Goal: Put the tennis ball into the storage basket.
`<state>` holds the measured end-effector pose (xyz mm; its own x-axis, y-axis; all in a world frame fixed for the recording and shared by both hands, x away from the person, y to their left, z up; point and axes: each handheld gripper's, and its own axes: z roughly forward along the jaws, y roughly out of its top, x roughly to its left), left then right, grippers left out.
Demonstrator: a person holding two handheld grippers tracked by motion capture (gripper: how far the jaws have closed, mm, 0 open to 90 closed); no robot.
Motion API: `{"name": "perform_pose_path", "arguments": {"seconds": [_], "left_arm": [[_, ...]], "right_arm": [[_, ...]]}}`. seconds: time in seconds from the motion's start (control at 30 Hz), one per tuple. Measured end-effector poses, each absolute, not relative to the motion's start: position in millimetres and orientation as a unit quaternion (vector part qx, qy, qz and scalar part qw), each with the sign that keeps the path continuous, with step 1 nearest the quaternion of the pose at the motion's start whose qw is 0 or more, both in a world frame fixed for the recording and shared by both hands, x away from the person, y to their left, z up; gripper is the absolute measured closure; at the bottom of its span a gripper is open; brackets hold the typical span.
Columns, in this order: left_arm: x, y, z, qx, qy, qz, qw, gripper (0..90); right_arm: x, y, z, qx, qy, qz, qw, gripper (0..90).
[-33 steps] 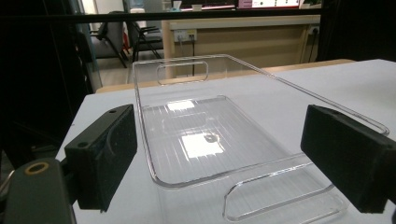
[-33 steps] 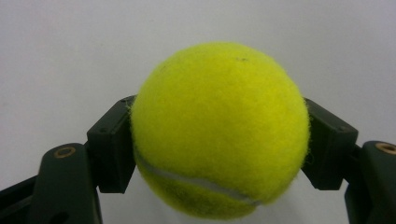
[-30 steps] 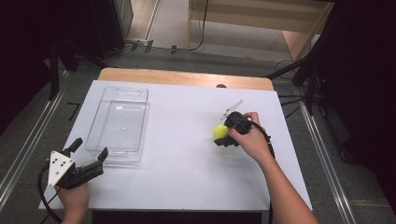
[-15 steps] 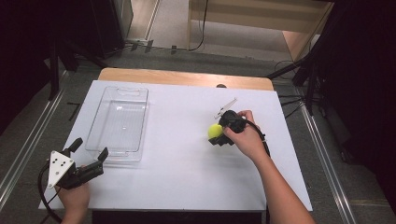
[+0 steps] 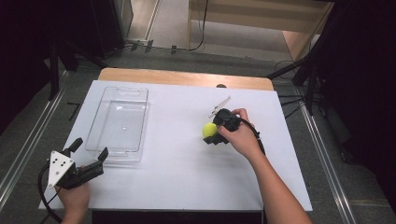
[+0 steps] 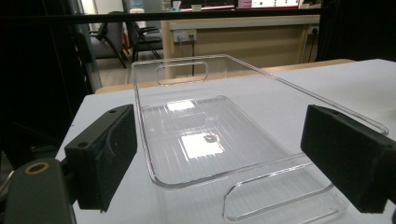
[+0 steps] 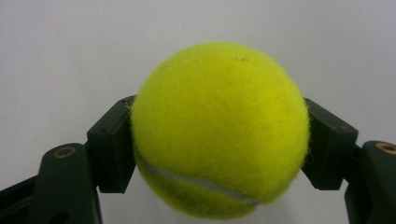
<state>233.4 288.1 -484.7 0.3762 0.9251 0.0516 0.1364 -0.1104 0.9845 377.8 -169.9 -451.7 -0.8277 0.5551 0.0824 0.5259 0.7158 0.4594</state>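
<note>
Since a second ago the right gripper has carried the ball a little leftward across the table, toward the tray, while the left gripper has kept its place at the near left corner. In the right gripper view the ball sits squarely between the two black jaws, which press on its left and right sides, so this gripper is clamped on it; white table surface fills the background behind it. From above, the ball shows just ahead of the person's right hand, right of the table's middle and well apart from the tray. Whether it is lifted clear of the surface cannot be told. The clear tray lies on the left half of the table, its long side running away from the person. In the left gripper view the left gripper has its jaws wide apart with nothing between the pads; the near end of the tray, with its handle cut-out, lies just beyond them.
</note>
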Motion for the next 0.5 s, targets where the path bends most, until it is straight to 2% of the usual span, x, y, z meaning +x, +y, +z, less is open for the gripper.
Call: {"name": "perform_pose_path", "arguments": {"seconds": [0.5], "left_arm": [[234, 288, -485, 0.643, 0.412, 0.376, 0.524, 11.3]], "right_arm": [[383, -149, -448, 0.276, 0.928, 0.25, 0.024, 23.6]]}}
